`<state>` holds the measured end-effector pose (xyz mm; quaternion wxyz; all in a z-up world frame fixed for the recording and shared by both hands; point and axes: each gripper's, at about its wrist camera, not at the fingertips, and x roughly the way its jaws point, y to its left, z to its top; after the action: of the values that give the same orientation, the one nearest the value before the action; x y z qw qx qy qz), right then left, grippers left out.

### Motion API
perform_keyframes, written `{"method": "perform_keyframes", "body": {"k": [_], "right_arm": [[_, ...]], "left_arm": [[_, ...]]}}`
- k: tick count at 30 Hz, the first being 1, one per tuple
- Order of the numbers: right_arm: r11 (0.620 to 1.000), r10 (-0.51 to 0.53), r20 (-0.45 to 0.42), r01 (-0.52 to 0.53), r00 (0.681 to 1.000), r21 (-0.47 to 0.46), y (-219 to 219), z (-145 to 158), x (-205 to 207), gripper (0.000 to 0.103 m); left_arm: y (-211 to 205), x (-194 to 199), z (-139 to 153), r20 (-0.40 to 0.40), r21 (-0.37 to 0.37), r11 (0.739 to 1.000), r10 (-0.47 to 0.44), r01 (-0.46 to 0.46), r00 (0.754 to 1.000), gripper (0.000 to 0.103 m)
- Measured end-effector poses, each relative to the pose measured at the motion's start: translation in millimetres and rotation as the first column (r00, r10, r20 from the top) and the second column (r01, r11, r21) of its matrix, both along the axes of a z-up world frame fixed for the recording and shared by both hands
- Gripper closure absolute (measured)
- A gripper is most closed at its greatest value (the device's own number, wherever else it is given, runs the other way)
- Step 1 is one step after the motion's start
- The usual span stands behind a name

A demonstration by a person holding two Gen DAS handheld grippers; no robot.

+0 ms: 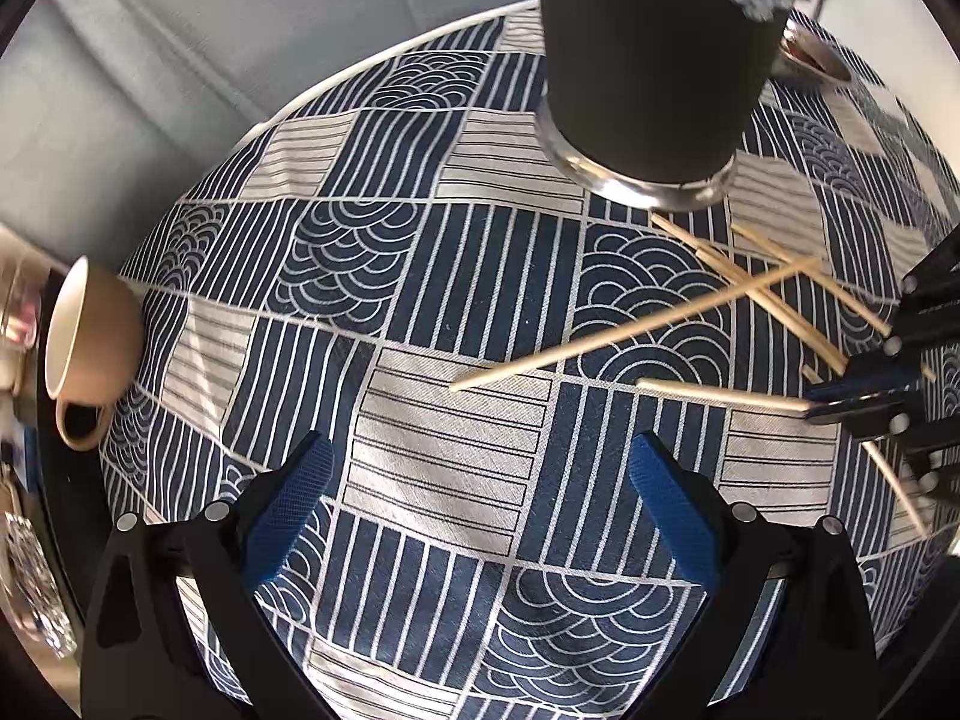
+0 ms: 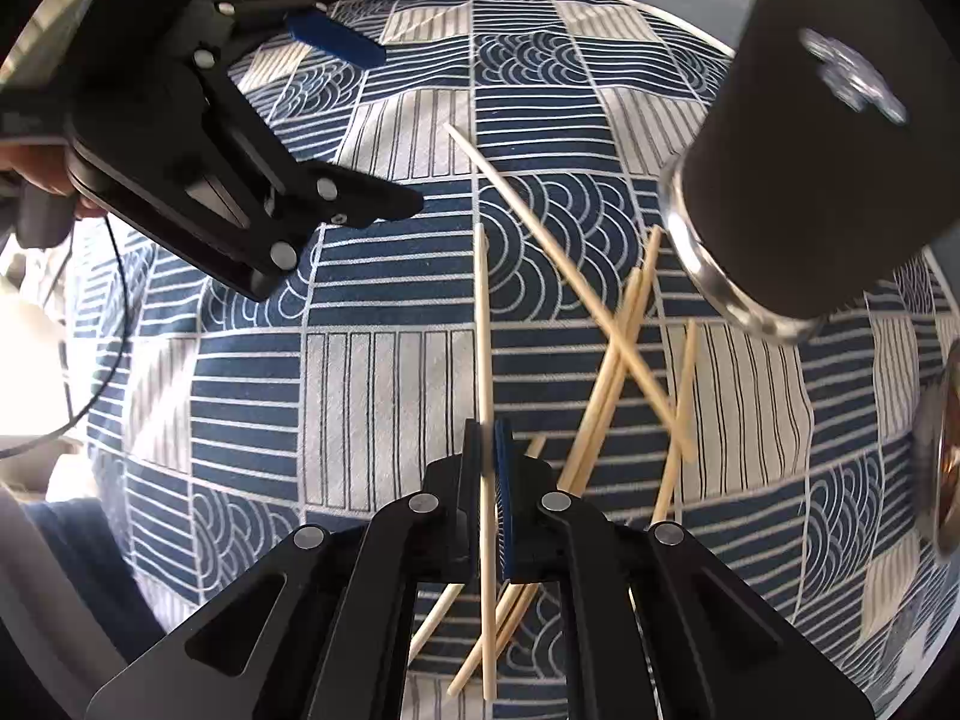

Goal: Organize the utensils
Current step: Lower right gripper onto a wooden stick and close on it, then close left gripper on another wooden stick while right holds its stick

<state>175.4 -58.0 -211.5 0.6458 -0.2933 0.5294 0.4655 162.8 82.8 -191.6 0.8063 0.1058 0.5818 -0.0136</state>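
Observation:
Several wooden chopsticks [image 2: 612, 354] lie crossed on the blue patterned tablecloth [image 2: 372, 372], near a tall dark tumbler [image 2: 816, 138] with a steel base. My right gripper [image 2: 487, 438] is shut on one chopstick [image 2: 482, 312], which points forward between its pads. In the left wrist view the same chopstick [image 1: 720, 394] is held at the right edge by the right gripper [image 1: 825, 405]. My left gripper [image 1: 480, 468] is open and empty above the cloth, left of the chopstick pile [image 1: 774, 288] and in front of the tumbler [image 1: 654, 60].
A tan mug [image 1: 90, 354] lies on its side at the table's left edge. A metal spoon [image 1: 816, 54] lies behind the tumbler. Glassware [image 1: 30, 576] stands off the table at the far left. A metal bowl rim [image 2: 939, 456] shows at the right edge.

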Motion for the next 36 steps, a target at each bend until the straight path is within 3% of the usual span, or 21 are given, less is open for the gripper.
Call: {"method": "perform_keyframes", "body": {"k": [8,11,13,17,19,23,25,27,36], "right_arm": [[0.99,-0.12,-0.08,0.125,0.99,0.059,-42,21,5,0.099],[0.983,-0.17,-0.105,0.177,0.98,0.057,-60,24,1,0.099],[0.97,-0.232,-0.126,0.24,0.965,0.049,-76,26,2,0.098],[0.943,-0.315,-0.164,0.328,0.935,0.058,-94,30,7,0.098],[0.929,-0.347,-0.185,0.364,0.92,0.07,-105,32,9,0.098],[0.908,-0.383,-0.211,0.409,0.899,0.093,-114,34,15,0.098],[0.905,-0.386,-0.215,0.413,0.897,0.102,-116,36,17,0.098],[0.904,-0.384,-0.216,0.413,0.898,0.111,-116,39,19,0.098],[0.894,-0.373,-0.246,0.417,0.895,0.16,-120,51,23,0.098]], "left_arm": [[-16,22,0,-0.003,0.003,0.992,-0.125,0.125,0.992,0.006],[-24,34,-6,-0.039,0.005,0.987,-0.161,0.162,0.986,0.022],[-29,40,-11,-0.059,0.013,0.981,-0.194,0.195,0.979,0.027],[-27,49,-13,-0.092,-0.051,0.976,-0.216,0.212,0.972,0.036],[-21,52,-13,-0.121,-0.143,0.973,-0.202,0.184,0.972,0.051],[-23,52,-13,-0.17,-0.136,0.972,-0.211,0.189,0.963,0.063],[-29,48,-11,-0.185,-0.144,0.968,-0.229,0.204,0.956,0.085],[-32,41,-10,-0.198,-0.156,0.968,-0.225,0.195,0.954,0.094],[-27,-7,-12,-0.236,-0.238,0.966,-0.154,0.097,0.959,0.098]]}}
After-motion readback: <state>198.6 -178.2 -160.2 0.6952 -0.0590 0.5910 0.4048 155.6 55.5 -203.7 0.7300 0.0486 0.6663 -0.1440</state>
